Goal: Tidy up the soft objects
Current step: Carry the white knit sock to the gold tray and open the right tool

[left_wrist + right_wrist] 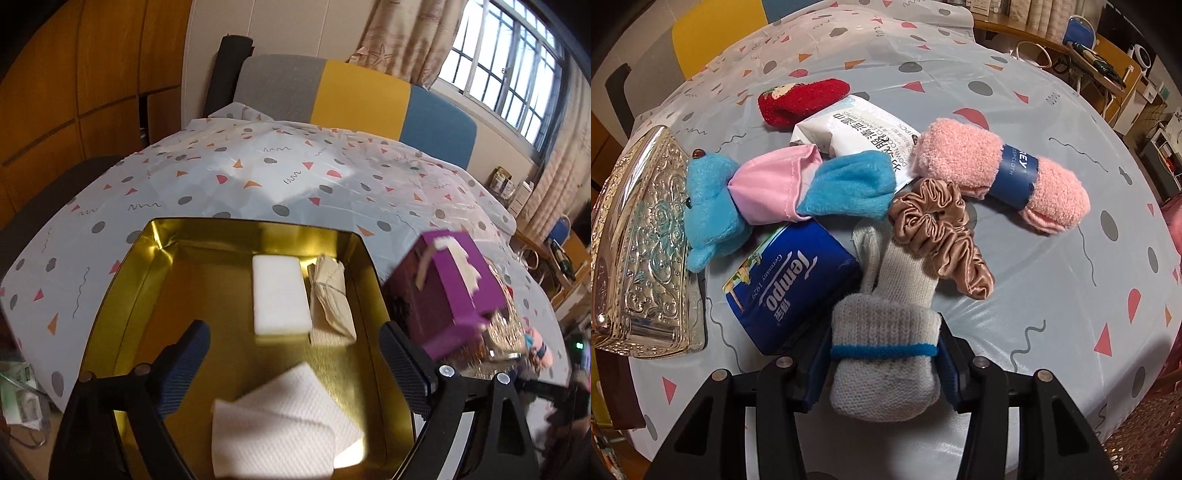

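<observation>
My left gripper (295,369) is open and empty above a gold tin tray (147,266). In the tray lie a white sponge block (280,295), a tan paper-wrapped bundle (330,302) and a folded white paper towel (280,432). My right gripper (884,365) is shut on a grey knit glove (886,369) with a blue cuff band. Beyond it lie a brown satin scrunchie (938,229), a pink rolled cloth (997,173), a blue plush toy (790,192), a red fuzzy sock (801,98), a blue Tempo tissue pack (790,288) and a white wipes pack (857,136).
A purple gift box (447,288) sits right of the tray on an embossed silver box (506,332), which also shows at the left in the right wrist view (642,243). A patterned tablecloth (258,177) covers the table. A sofa (354,96) stands behind.
</observation>
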A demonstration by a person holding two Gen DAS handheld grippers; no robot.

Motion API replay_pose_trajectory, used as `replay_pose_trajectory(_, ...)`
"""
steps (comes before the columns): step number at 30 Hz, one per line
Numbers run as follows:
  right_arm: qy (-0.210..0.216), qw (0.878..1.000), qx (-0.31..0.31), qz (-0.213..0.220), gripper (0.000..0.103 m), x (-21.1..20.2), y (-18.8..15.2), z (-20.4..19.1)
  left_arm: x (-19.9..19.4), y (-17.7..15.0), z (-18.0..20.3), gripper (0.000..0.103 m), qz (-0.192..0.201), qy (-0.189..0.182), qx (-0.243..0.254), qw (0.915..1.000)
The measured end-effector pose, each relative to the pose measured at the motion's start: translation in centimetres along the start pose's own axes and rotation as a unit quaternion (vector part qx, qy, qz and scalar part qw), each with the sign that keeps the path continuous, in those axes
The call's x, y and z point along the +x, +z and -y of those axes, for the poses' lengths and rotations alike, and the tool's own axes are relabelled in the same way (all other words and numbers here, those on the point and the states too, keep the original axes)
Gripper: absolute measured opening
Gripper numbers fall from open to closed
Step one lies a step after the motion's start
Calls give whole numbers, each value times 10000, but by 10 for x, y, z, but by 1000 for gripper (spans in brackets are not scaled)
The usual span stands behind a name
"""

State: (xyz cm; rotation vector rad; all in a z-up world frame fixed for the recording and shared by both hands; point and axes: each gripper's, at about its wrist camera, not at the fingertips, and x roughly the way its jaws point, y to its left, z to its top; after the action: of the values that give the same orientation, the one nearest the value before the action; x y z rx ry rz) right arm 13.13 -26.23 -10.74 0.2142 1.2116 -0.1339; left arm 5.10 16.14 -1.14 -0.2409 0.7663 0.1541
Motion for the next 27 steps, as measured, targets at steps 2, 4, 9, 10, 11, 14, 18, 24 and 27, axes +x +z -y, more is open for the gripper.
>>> replay_pose_trajectory(2, 101, 9999, 22, 25, 48, -3, -1, 1, -8, -7, 3, 95, 55, 26, 80, 9999)
replay_pose_trajectory(4, 357, 9993, 107, 32, 45, -8, -5, 2, -14, -13, 5, 97, 113, 77, 198, 9997)
replay_pose_trajectory(9, 803, 9963, 301, 65, 42, -24, -21, 4, -23, -21, 9, 102, 174, 80, 361, 9992)
replay_pose_trajectory(10, 880, 9955, 347, 74, 42, -27, -24, 6, -23, -23, 10, 102, 170, 85, 372, 9991)
replay_pose_trajectory(11, 976, 9943, 412, 97, 42, -31, -26, 7, -23, -23, 11, 102, 159, 92, 390, 9991)
replay_pose_trajectory(14, 1298, 9891, 641, 262, 41, -49, -30, 16, -24, -24, 11, 102, 147, 40, 376, 9992)
replay_pose_trajectory(18, 1682, 9808, 835, 533, 41, -76, -25, 23, -24, -26, 10, 102, 120, 24, 357, 9993)
replay_pose_trajectory(24, 1882, 9749, 537, 1057, 41, -116, -2, 6, -24, -29, 7, 102, 69, -9, 324, 9994)
replay_pose_trajectory(27, 2007, 9715, 356, 1207, 41, -129, 7, -8, -25, -29, 6, 102, 84, -2, 323, 9994)
